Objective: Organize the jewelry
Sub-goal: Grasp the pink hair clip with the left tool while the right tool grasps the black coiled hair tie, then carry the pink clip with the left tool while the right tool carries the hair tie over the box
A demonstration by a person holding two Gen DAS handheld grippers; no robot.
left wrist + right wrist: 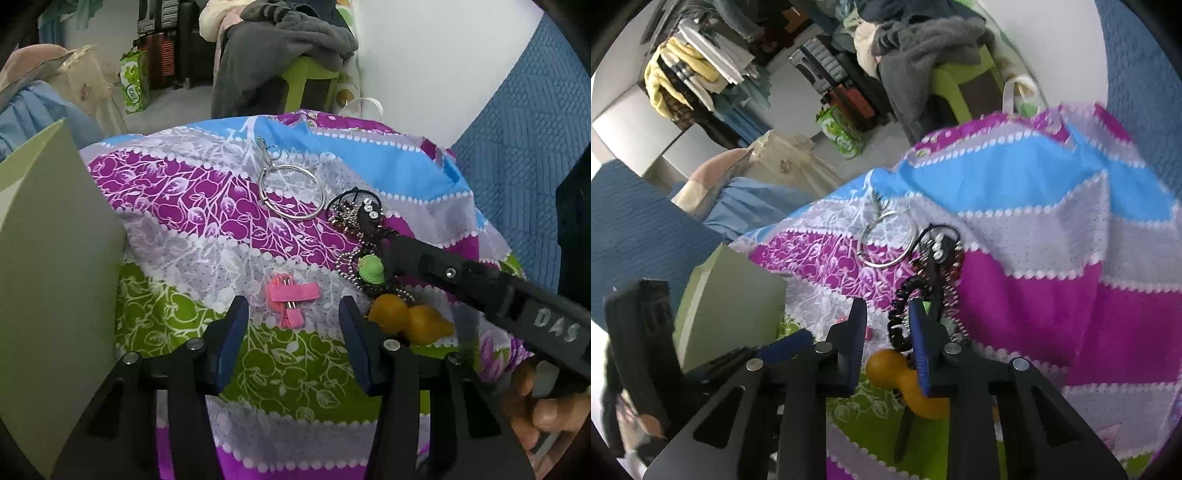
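Note:
On a striped floral cloth (229, 206) lie two pink hair clips (290, 301), just in front of my open left gripper (292, 301) and centred on its gap. A large silver ring with a clasp (291, 194) lies further back. To the right is a tangle of black and bead chains (354, 218) with a green bead (371, 269) and orange gourd-shaped beads (410, 319). My right gripper (886, 306) reaches into that tangle. A black coiled chain (897, 317) lies between its narrow-set jaws, and the pads do not visibly press on it.
A pale green box panel (55, 258) stands against the cloth's left edge. A blue quilted surface (524, 147) lies to the right. A green chair heaped with grey clothes (295, 44) stands behind. A person's hand (543, 406) holds the right gripper.

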